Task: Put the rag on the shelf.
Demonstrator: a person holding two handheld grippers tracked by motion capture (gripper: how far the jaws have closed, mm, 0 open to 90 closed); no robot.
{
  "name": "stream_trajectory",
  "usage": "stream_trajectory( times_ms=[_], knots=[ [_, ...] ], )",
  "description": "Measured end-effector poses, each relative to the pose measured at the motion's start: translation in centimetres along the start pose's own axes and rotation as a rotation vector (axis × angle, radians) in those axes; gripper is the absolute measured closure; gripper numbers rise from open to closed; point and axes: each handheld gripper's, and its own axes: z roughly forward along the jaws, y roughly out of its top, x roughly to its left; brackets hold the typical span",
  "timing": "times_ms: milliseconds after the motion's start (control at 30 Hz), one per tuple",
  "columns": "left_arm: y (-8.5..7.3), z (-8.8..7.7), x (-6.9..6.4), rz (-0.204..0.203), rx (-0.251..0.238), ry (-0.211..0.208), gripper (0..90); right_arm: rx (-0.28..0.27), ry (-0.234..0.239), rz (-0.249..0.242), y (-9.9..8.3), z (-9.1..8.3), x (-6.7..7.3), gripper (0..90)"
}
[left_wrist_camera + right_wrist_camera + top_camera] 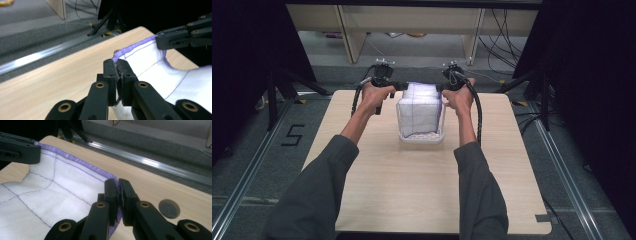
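2 corners of a white cloth [419, 112] with purple edging are pinched, 1 in each gripper. The left gripper [117, 65] is clamped on its corner, and the right gripper [118, 185] is clamped on the other. In the high view the cloth hangs between the left gripper [398, 86] and right gripper [441, 88] over the far middle of the wooden surface [422, 195], its lower part bunched there in a pale heap. Judging by this, the pick-up and spreading of the top edge look done. What seems left is laying the cloth flat or folding it and letting go.
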Motion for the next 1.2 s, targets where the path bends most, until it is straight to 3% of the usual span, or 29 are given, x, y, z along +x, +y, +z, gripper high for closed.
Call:
stream_trajectory(
  times_ms=[267,300,400,433,533,633,733,767,933,1200],
  knots=[
    [-1.4,0.7,0.5,-0.014,0.07,0.003,84.4,0.051,-0.003,-0.026,-0.5,1.1,0.1,83.0],
    [-1.5,0.8,0.5,-0.027,0.065,0.005,83.4,0.052,-0.01,-0.007,-0.5,1.1,0.2,81.2],
    [-1.7,0.6,0.8,-0.039,0.07,-0.003,76.3,0.068,-0.016,-0.027,-0.6,1.3,0.0,74.9],
    [-1.7,0.6,0.8,-0.044,0.07,-0.007,74.4,0.067,-0.03,0.017,-0.6,1.1,0.1,72.5],
    [-1.7,0.5,1.0,-0.073,0.061,-0.012,67.1,0.068,-0.039,0.035,-0.6,0.9,0.1,65.8],
    [-1.8,0.3,1.2,-0.083,0.061,-0.002,62.9,0.057,-0.04,0.037,-0.5,0.7,0.1,65.0],
    [-1.8,0.2,1.2,-0.096,0.051,0.002,60.4,0.036,-0.056,0.006,-0.3,0.4,-0.1,64.0],
    [-1.8,0.1,1.2,-0.098,0.053,0.003,59.0,0.041,-0.049,0.029,-0.3,0.2,-0.1,63.4],
    [-1.5,-0.6,1.2,-0.096,0.05,0.008,54.7,0.034,-0.056,0.046,-0.2,-0.5,-0.4,61.7],
    [-1.2,-2.0,0.7,-0.079,0.053,-0.009,49.0,0.029,-0.06,0.022,-0.2,-1.8,-0.3,57.2]
  ],
)
